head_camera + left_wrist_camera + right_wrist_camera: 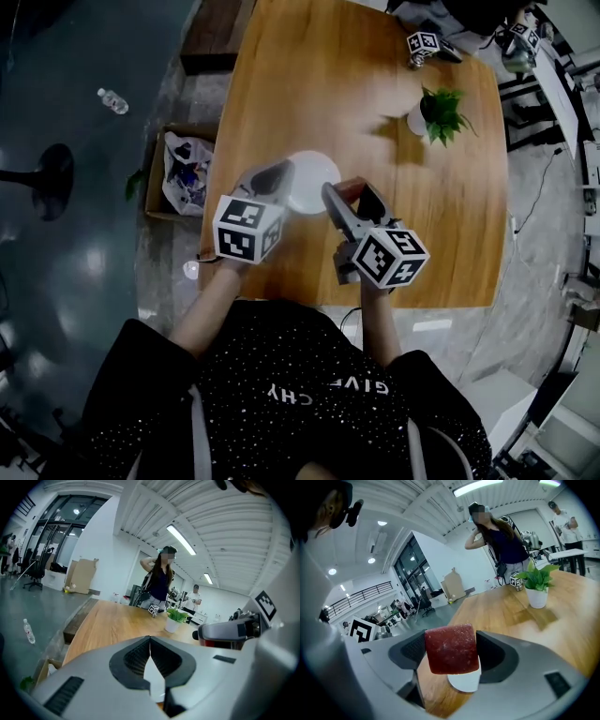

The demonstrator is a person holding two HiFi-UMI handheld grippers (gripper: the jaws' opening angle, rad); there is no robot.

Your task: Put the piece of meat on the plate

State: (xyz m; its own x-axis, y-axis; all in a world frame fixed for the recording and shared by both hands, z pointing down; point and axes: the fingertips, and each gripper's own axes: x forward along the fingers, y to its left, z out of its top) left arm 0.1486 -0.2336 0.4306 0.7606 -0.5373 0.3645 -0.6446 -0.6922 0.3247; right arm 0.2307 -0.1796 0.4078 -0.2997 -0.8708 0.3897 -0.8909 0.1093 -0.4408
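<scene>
**Touchdown pending: meat hangs at the rim of the plate**

Right gripper view first. The right gripper is clamped on the meat, one pad pressed to each side. The slab hangs upright with the white plate showing just beneath its lower edge. My read is that it is carried high so it clears the rim before release. It is a dark red, squarish slab with a flat face, rounded corners and a faint pale speckle. It holds its shape in the grip, so it looks firm rather than floppy.

Over to the left gripper view. The left gripper has its tips pressed together with nothing between them. A sliver of the plate shows through the gap behind the tips. It looks parked beside the plate, out of the way.

Head view now, over the wooden table. The left gripper sits at the plate's left edge and the right gripper at its right edge. The meat is just beside the rim, not over the plate's middle, and the plate is bare. I'd say the job is nearly done: move in over the plate, lower, then open.
</scene>
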